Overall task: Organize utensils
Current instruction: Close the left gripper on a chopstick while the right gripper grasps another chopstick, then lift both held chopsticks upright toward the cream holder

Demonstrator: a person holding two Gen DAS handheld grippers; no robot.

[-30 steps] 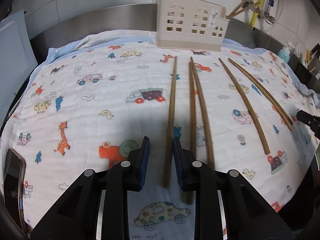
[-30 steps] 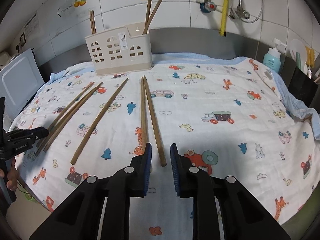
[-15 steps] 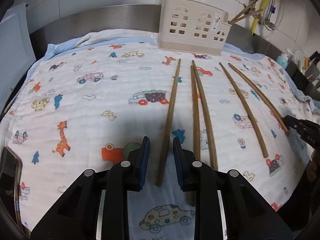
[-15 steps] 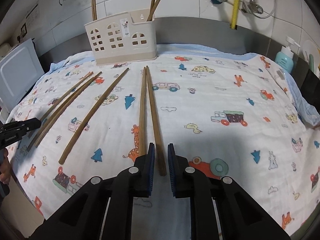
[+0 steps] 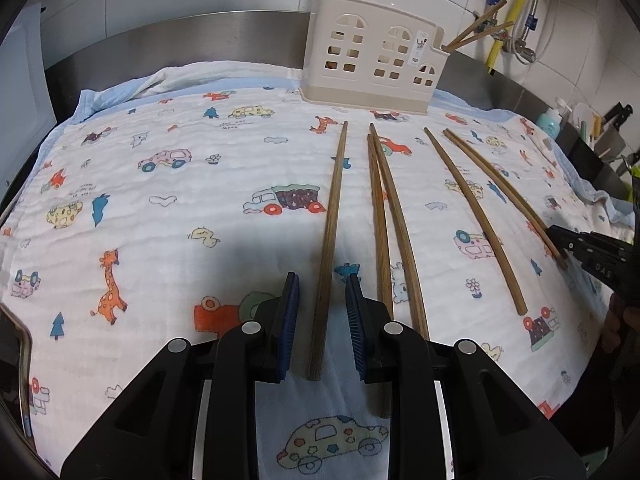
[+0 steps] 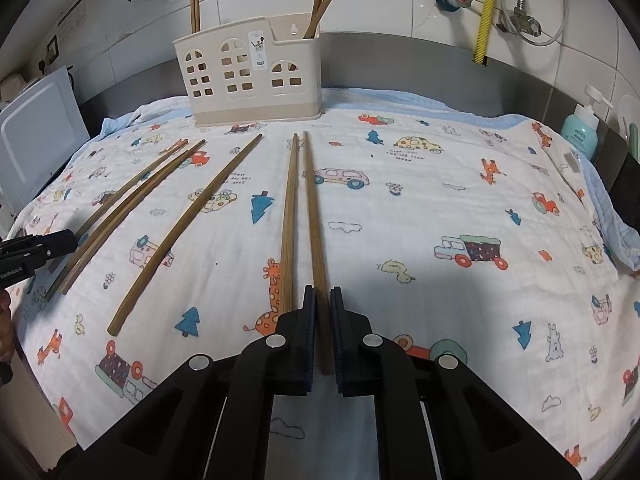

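Risk — slip or double pick. Left gripper (image 5: 322, 312) jaws open astride lone chopstick (image 5: 330, 240) on cloth (image 5: 160, 200); right gripper (image 6: 323, 326) jaws nearly closed around chopstick (image 6: 316, 240), its neighbour (image 6: 289, 220) touching — may drag along.

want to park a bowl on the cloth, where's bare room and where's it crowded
Free: the cloth's whole right half, from the rightmost chopstick to the soap bottle. Also the left stretch beyond the leftmost chopstick. Crowded: the middle band of five chopsticks before the holder, where both grippers work.
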